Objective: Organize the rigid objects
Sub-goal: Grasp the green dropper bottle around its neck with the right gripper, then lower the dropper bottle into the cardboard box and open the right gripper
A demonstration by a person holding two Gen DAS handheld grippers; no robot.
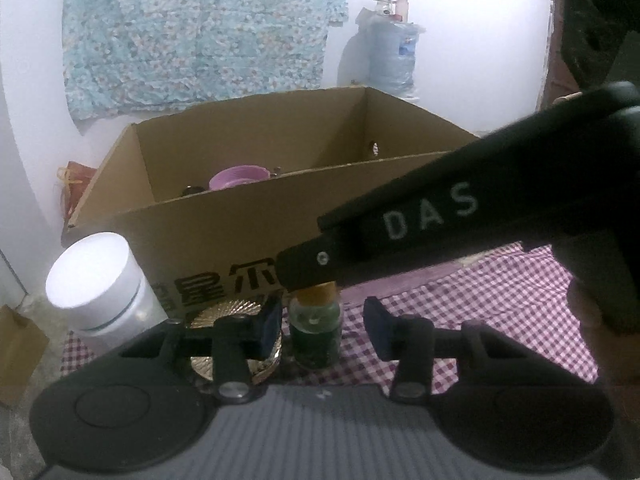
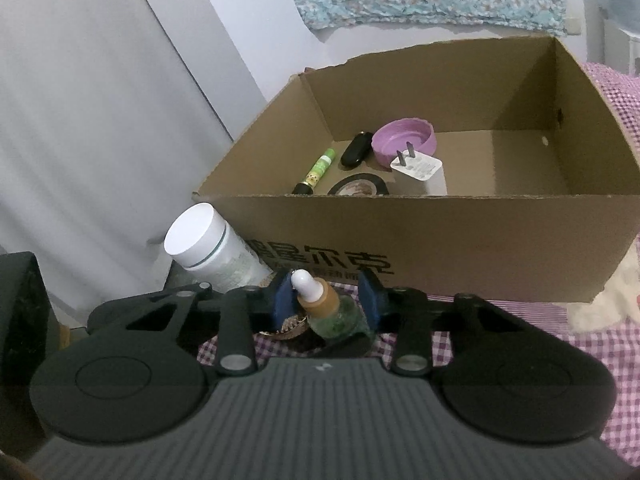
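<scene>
On the checked cloth [image 2: 520, 336] just before the cardboard box [image 2: 440, 240], the green dropper bottle [image 2: 334, 312] stands between the wide right gripper [image 2: 327, 298] fingers, untouched, while the left gripper [image 1: 322, 326] gapes around it too.

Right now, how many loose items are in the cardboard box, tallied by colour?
In the cardboard box, by the right wrist view:
Purple: 1, the lid
Green: 1, the tube
Black: 2, the oval case and the tape roll
White: 1, the plug adapter
Total: 5. The near wall may hide more.
</scene>
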